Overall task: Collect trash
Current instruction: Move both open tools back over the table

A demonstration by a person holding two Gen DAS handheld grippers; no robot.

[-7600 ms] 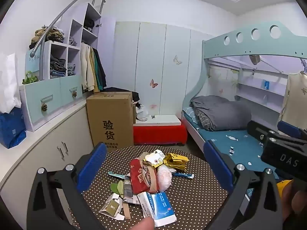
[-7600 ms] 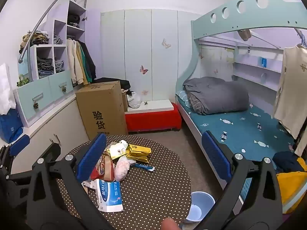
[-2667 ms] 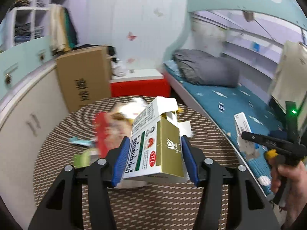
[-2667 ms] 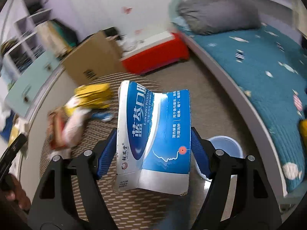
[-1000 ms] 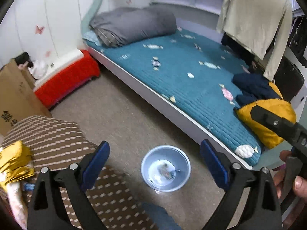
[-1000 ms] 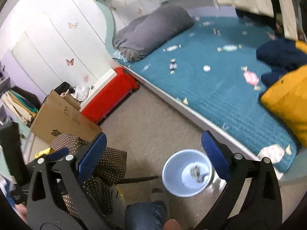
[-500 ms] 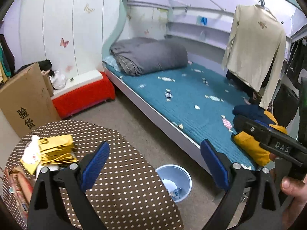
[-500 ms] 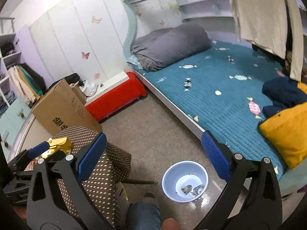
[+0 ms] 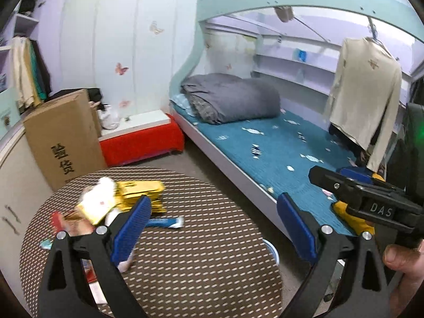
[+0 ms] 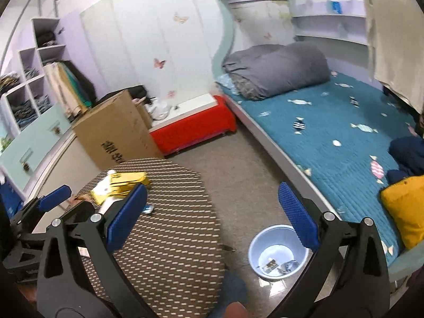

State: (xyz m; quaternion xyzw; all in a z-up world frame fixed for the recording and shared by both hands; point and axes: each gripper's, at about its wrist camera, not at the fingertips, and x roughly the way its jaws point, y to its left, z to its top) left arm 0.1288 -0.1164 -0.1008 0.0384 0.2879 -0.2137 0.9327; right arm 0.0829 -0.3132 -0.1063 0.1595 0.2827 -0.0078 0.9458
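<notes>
Trash lies piled on the left of the round dotted table (image 9: pixel 201 265): gold packets (image 9: pixel 140 193), a white and yellow box (image 9: pixel 95 206), a blue wrapper (image 9: pixel 165 222) and a red packet (image 9: pixel 67 228). My left gripper (image 9: pixel 214 225) hangs open and empty above the table, just right of the pile. My right gripper (image 10: pixel 212 217) is open and empty too, over the table's right edge. The light blue bin (image 10: pixel 265 235) stands on the floor beside the table, with some scraps (image 10: pixel 275 263) in it. The gold packets (image 10: pixel 127 180) show left of my right gripper.
A tall cardboard box (image 9: pixel 61 137) and a red bench (image 9: pixel 140 143) stand behind the table. The bed (image 10: pixel 331 122) with a grey duvet runs along the right, a yellow cushion (image 10: pixel 405 206) at its near end. A person's knee (image 10: pixel 230 286) is below.
Both grippers held boxes 2.7 s ago and are open and empty now. Since then both views have swung up from the bin on the floor back toward the table and its pile.
</notes>
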